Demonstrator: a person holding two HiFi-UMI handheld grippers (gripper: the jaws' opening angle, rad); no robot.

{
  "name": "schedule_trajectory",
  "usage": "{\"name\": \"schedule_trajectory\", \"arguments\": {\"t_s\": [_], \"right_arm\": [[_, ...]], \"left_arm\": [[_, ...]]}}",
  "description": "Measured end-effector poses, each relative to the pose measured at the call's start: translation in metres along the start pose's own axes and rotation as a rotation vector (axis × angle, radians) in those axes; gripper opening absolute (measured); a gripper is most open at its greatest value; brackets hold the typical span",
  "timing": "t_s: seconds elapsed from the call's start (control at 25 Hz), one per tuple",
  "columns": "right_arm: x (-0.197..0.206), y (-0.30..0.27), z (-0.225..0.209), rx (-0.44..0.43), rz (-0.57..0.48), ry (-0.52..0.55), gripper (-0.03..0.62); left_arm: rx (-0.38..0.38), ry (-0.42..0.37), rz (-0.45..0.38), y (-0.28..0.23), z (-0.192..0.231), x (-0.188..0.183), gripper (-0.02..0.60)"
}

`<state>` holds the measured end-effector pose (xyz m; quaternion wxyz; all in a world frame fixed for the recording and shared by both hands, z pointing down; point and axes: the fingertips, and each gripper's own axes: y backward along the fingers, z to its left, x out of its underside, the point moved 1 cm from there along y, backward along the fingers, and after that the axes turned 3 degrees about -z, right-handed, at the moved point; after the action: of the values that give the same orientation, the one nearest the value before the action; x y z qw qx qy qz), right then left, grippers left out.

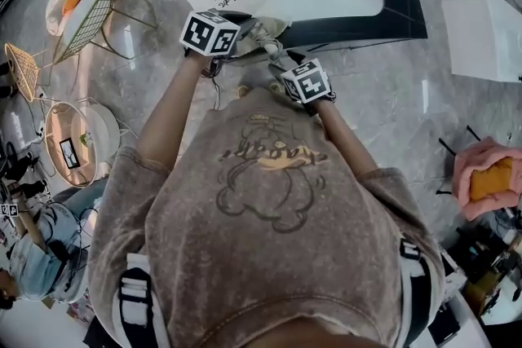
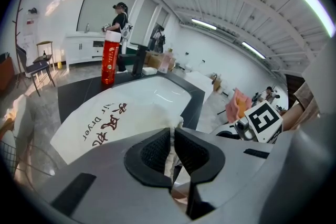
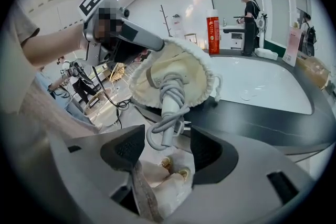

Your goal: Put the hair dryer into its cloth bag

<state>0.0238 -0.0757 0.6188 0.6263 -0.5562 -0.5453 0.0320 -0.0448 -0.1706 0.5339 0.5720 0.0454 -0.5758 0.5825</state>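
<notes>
White cloth is pinched tight in the left gripper [image 2: 172,136]: its jaws are almost shut on the rim of the cloth bag [image 2: 105,123], and they hold the bag's mouth up at the edge of the dark desk [image 1: 400,12]. The hair dryer [image 3: 169,99] is only partly in the bag. Its top end is inside, but the handle, with the grey cord [image 3: 157,136] wound round it, sticks out of the mouth towards the right gripper [image 3: 167,140]. That gripper's jaws stand wide apart and hold nothing, and the handle's end is just in front of them. Lower down hangs what looks like the plug [image 3: 173,168], with two shiny pins. I think a few things could go wrong. The left jaws hold only a thin bit of cloth, so a hard push on the dryer could pull the rim free and the mouth would flop shut. If the right jaws grab the cord and not the handle, the loops could come loose. The hanging plug could also catch on the rim and stay outside.
</notes>
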Motion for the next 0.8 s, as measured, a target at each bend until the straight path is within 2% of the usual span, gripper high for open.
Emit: {"name": "schedule_trajectory", "arguments": {"t_s": [0.2, 0.36, 0.64, 0.8], "right_arm": [[0.0086, -0.0009, 0.0011, -0.018, 0.003, -0.026, 0.248], [0.0091, -0.0034, 0.0056, -0.048, 0.01, -0.042, 0.201], [0.0068, -0.0035, 0.0038, -0.059, 0.031, -0.051, 0.185], [0.0024, 0.0026, 0.0047, -0.049, 0.007, -0.072, 0.172]], "left_arm": [[-0.005, 0.004, -0.001, -0.002, -0.0023, 0.002, 0.041], [-0.005, 0.013, -0.003, -0.0021, -0.0017, 0.0045, 0.041], [-0.003, 0.019, -0.005, -0.0036, -0.0005, 0.0043, 0.041], [0.005, 0.019, -0.003, -0.0021, -0.0031, 0.004, 0.041]]}}
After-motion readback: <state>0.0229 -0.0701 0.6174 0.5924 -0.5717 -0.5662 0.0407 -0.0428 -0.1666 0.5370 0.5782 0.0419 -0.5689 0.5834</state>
